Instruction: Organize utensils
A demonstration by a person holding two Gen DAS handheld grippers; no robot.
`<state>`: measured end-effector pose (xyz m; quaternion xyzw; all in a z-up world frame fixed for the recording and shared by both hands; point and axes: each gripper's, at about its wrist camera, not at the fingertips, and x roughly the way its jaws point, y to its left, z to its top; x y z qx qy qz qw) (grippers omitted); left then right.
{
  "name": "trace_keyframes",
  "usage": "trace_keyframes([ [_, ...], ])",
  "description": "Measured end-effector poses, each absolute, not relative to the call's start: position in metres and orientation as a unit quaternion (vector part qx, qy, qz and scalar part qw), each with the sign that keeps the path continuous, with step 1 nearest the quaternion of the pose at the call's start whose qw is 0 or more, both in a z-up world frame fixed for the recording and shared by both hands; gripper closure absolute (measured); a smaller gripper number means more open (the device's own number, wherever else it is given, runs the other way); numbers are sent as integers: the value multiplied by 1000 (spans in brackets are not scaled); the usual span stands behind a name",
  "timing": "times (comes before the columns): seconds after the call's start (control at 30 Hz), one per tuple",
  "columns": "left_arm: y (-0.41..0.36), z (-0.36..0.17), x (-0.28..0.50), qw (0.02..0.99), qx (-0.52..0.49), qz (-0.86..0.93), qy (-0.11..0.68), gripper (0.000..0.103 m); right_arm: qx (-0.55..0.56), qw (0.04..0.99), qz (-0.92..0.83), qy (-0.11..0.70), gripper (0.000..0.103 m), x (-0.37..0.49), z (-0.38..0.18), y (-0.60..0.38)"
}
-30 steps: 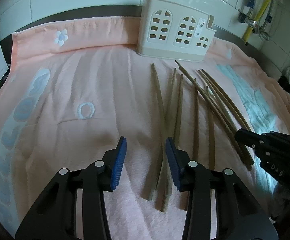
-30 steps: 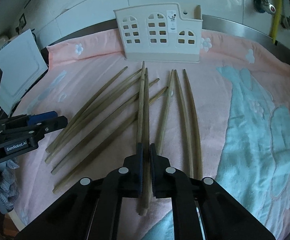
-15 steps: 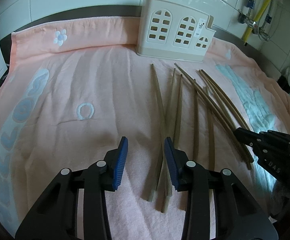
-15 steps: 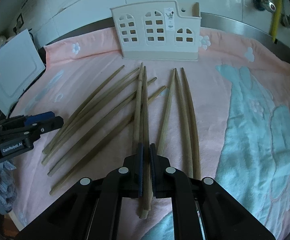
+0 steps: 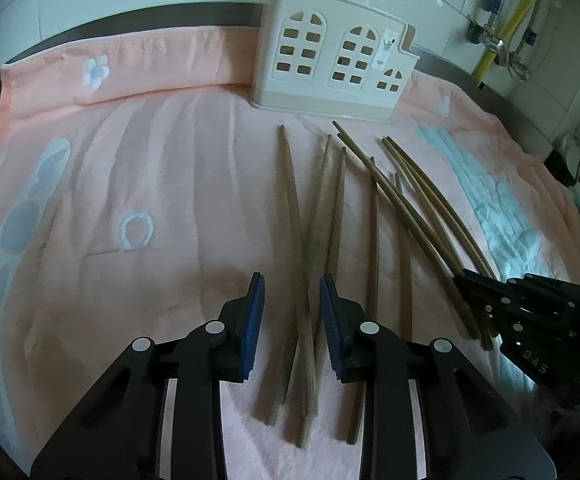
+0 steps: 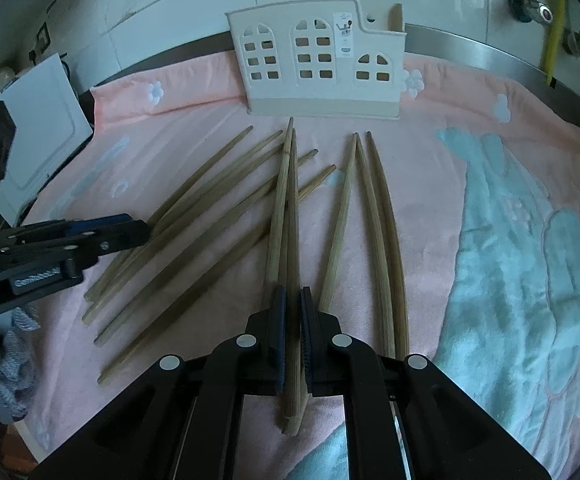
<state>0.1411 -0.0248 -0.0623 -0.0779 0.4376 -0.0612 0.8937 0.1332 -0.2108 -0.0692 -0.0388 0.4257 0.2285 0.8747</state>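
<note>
Several long wooden chopsticks lie spread on a pink towel in front of a cream utensil holder with window cut-outs. My left gripper is open, its blue pads straddling two crossed chopsticks low over the towel. My right gripper is shut on a pair of chopsticks, which point toward the holder. One chopstick tip stands in the holder's right end. Each gripper shows in the other's view: the right one, the left one.
A white board leans at the left edge of the right wrist view. Tiled wall and a steel counter rim run behind the holder. Yellow pipe and valves stand at the back right. A blue cloth lies at the front left.
My left gripper has moved right and forward, so its open pads now straddle the crossed chopsticks. My right gripper stays shut on its pair and has lifted it slightly.
</note>
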Motion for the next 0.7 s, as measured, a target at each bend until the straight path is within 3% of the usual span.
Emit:
trace_keyframes([
  [0.13,-28,-66,144,894,-76,-63,438,78,-35,876,230,422,96,129,-65,-213],
  [0.2,-26,-67,144,893,-84,-69,437,90,-35,878,229,420,96,129,-63,-213],
  [0.3,-25,-68,143,894,-88,-72,434,96,-33,879,230,417,96,127,-61,-214],
  [0.7,-13,-38,129,911,-94,-68,395,97,-24,895,228,383,96,119,-37,-222],
])
